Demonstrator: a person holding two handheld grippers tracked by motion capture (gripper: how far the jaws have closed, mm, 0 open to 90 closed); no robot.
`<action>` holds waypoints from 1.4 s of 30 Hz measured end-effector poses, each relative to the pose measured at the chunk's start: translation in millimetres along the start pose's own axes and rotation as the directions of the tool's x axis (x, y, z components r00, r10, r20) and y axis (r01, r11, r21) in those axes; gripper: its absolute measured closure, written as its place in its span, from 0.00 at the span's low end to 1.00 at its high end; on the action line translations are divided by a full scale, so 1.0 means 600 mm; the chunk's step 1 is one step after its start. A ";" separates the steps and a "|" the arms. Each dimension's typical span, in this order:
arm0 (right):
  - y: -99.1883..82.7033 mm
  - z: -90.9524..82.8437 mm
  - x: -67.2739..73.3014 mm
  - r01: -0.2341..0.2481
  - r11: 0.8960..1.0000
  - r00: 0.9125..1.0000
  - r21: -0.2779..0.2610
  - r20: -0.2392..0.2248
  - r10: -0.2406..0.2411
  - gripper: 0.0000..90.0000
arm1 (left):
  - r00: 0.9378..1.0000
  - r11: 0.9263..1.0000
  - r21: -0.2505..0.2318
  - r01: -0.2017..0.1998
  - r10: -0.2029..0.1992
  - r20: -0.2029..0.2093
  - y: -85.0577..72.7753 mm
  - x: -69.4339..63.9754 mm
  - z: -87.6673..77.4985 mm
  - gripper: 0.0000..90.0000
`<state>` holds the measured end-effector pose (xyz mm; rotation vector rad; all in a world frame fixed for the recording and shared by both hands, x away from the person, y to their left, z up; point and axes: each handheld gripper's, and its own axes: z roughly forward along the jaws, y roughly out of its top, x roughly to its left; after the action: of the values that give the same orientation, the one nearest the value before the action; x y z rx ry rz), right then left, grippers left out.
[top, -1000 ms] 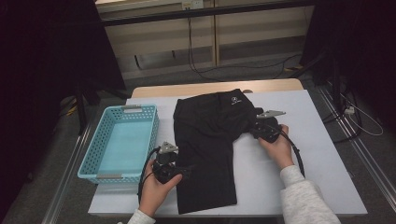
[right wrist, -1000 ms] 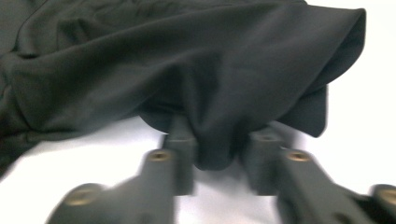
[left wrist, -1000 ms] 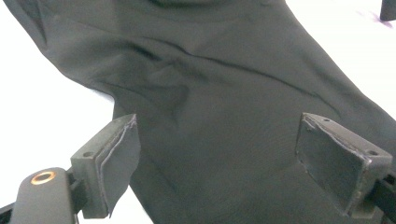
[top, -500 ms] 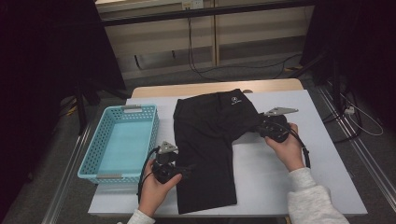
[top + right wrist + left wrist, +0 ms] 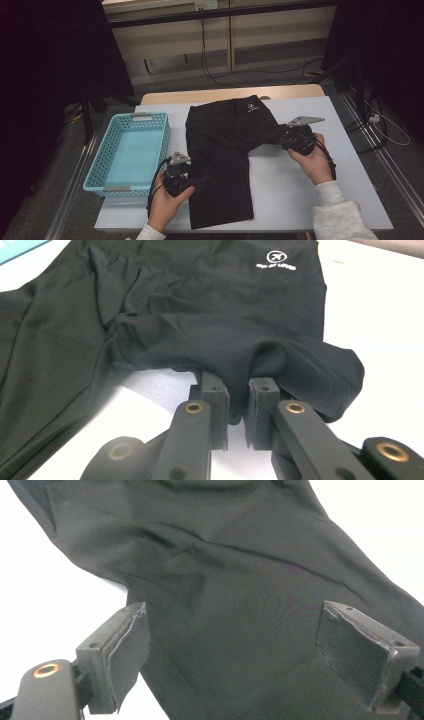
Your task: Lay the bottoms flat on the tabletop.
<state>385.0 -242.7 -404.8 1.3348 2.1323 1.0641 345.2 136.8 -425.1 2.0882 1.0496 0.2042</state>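
the right gripper (image 5: 236, 412) has just been closing and now pinches a fold of the black trousers (image 5: 225, 150), lifting that edge a little off the white table (image 5: 300, 190). the left gripper (image 5: 235, 660) hangs with jaws spread wide over the trouser leg, gripping nothing. just beyond its outer side sits a blue basket (image 5: 100, 172).

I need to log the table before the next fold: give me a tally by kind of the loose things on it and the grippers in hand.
Black garment: 1
Light blue basket: 1
Grippers: 2, the left gripper open over the cloth, the right gripper shut on a fold of the garment
Total: 4
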 end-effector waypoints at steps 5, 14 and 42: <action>0.014 0.001 0.008 0.021 1.000 1.000 -0.007 0.009 -0.021 0.91 | 1.000 1.000 0.006 -0.009 0.009 0.005 0.000 -0.003 0.003 0.16; 0.007 0.075 -0.012 -0.008 0.999 0.998 0.031 0.055 0.007 0.91 | 1.000 1.000 0.011 0.007 -0.007 0.005 -0.005 -0.001 0.009 0.15; -0.027 0.070 -0.026 -0.051 0.999 0.997 0.003 0.060 0.051 0.38 | 1.000 0.999 0.040 -0.002 0.001 0.016 -0.008 0.001 0.009 0.15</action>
<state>411.1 -244.1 -444.6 1.4124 2.0683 1.0266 344.9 136.0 -432.2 2.1226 1.0504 0.1680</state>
